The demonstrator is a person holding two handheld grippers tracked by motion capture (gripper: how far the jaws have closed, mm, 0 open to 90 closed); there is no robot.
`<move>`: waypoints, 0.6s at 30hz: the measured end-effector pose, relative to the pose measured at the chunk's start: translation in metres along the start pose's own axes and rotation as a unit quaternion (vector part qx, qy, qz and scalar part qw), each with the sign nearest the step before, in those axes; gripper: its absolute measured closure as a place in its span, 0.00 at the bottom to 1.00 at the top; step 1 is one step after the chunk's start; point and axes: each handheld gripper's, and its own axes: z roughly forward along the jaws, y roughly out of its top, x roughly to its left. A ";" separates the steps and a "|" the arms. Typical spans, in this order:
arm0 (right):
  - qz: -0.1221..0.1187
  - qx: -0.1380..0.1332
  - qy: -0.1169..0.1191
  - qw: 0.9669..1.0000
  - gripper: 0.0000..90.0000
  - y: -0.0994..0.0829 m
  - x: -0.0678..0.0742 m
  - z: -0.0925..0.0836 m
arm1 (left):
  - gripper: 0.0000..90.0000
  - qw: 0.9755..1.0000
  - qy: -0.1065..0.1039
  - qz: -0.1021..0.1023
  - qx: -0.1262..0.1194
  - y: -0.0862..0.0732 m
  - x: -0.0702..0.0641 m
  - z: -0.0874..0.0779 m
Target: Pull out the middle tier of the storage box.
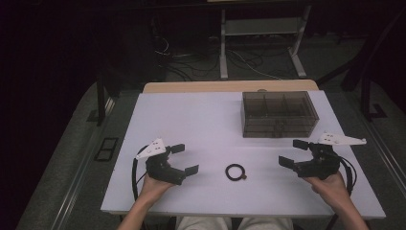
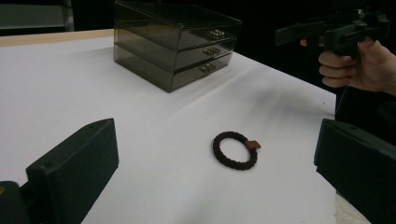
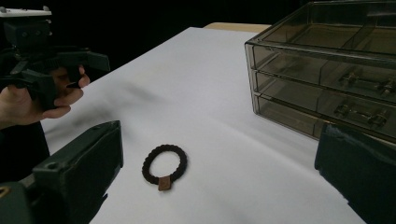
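**Ring lies between 2 open grippers**

On the white table (image 1: 191,115), a dark braided ring (image 1: 235,172) lies flat near the front edge, about midway between the 2 grippers. A small brown tag sits on its rim. Nothing touches it.

The left gripper (image 1: 183,159) is held low over the table to the ring's left, its jaws spread wide and holding nothing. In the left gripper view the ring (image 2: 235,150) rests on the bare table between and beyond the 2 black jaws, nearer the right one, well clear of both.

The right gripper (image 1: 291,153) sits to the ring's right, its jaws also spread wide and empty. In the right gripper view the ring (image 3: 165,164) lies ahead of the jaws, closer to the left one, tag turned toward the camera.

A smoky clear drawer box (image 1: 278,114) stands toward the table's far right, well apart from the ring. It has 3 drawers with small metal handles, all pushed in, and a divided tray on top.

Each hand grips its tool from behind: left hand (image 1: 154,185), right hand (image 1: 330,184)
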 end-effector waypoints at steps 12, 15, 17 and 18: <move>0.033 0.005 -0.001 0.999 0.01 0.009 -0.018 0.002 | 0.00 1.000 0.001 0.001 -0.001 0.000 0.000 -0.001; 0.037 0.006 0.000 0.999 0.01 0.009 -0.020 0.003 | 0.00 1.000 0.001 0.000 -0.001 0.000 0.000 -0.001; 0.045 0.009 0.000 0.999 0.01 0.009 -0.022 0.004 | 0.00 1.000 0.001 0.000 -0.002 0.000 -0.001 -0.001; 0.044 0.010 -0.001 0.999 0.01 0.009 -0.023 0.004 | 0.00 1.000 0.001 0.000 -0.003 0.000 -0.001 -0.001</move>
